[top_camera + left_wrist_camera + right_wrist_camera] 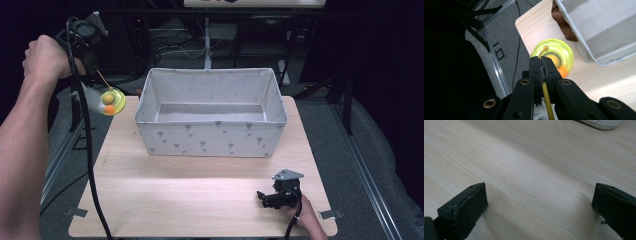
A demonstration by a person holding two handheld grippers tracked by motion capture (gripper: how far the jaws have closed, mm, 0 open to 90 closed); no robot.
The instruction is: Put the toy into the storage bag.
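A yellow-green ring-shaped toy (112, 101) with an orange ball in it hangs by a thin yellow stalk above the table's far left corner. My left gripper (89, 61) is raised high at the left and shut on that stalk; in the left gripper view the stalk (547, 100) runs between the closed jaws and the toy (554, 56) dangles beyond them, next to the box. My right gripper (261, 196) rests low on the table near the front right, jaws wide apart with only bare wood (534, 185) between them.
A large grey fabric box (211, 132) with a small printed pattern stands open at the back middle of the wooden table (200, 200). Something brown (562, 25) lies against the box's left wall. Metal frames and cables lie on the floor to the left.
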